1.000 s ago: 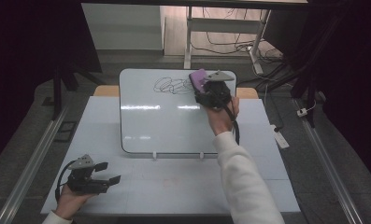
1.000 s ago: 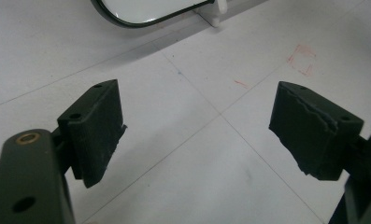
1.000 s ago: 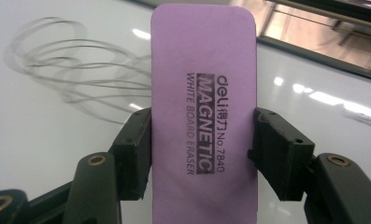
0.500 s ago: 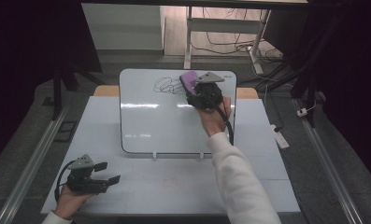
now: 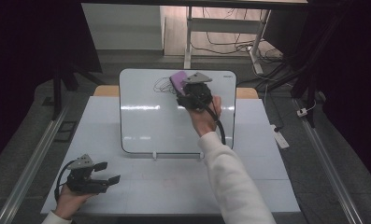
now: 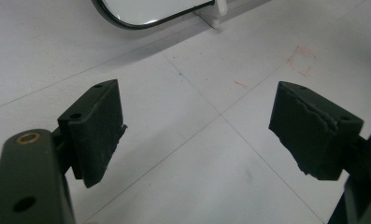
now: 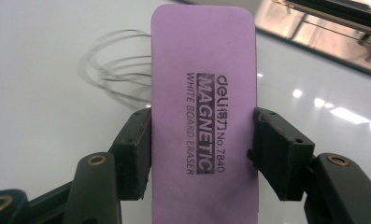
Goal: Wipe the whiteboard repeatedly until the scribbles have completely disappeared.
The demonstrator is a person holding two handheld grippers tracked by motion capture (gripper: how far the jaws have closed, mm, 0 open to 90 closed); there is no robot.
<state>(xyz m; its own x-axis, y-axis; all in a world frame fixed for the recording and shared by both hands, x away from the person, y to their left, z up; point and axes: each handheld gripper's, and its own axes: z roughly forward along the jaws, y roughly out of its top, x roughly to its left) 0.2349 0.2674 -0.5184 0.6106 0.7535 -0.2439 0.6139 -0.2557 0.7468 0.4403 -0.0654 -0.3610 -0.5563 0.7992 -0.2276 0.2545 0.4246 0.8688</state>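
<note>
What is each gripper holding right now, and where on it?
The right gripper clamps the purple whiteboard eraser across its long side edges, near its lower half. The left gripper holds nothing.

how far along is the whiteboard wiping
Done: the right tongs are clamped on the purple eraser, which is up at the whiteboard. In hand: the eraser sits beside the scribble. Left: the looping marks remain unwiped. The left tongs rest open over the table.
</note>
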